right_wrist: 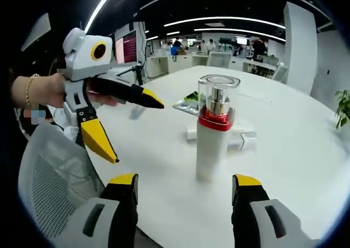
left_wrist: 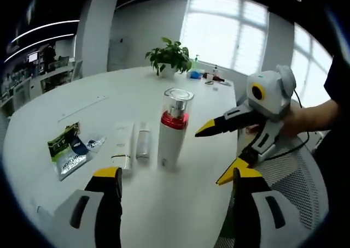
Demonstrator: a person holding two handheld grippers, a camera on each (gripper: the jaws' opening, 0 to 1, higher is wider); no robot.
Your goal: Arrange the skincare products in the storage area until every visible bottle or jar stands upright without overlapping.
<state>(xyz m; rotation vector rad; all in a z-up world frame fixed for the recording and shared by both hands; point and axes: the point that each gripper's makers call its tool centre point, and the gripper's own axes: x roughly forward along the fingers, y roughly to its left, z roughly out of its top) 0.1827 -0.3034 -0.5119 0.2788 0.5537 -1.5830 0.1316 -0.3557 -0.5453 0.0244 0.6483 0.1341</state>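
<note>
Standing tall on the round white table (left_wrist: 65, 103), the bottle (left_wrist: 174, 129) has a white body, a red ring and a clear cap. Two tubes (left_wrist: 133, 143) lie flat beside it, and a shiny packet (left_wrist: 70, 148) rests nearby. The left gripper (left_wrist: 174, 177) and right gripper (right_wrist: 185, 179) both hover near the bottle, jaws wide apart, holding nothing. A hand (right_wrist: 48, 90) grips the left one.

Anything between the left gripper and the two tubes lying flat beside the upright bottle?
Nothing visible. The left gripper is open, with bare table up to the two flat tubes. The upright bottle stands just right of them, close to the path.
</note>
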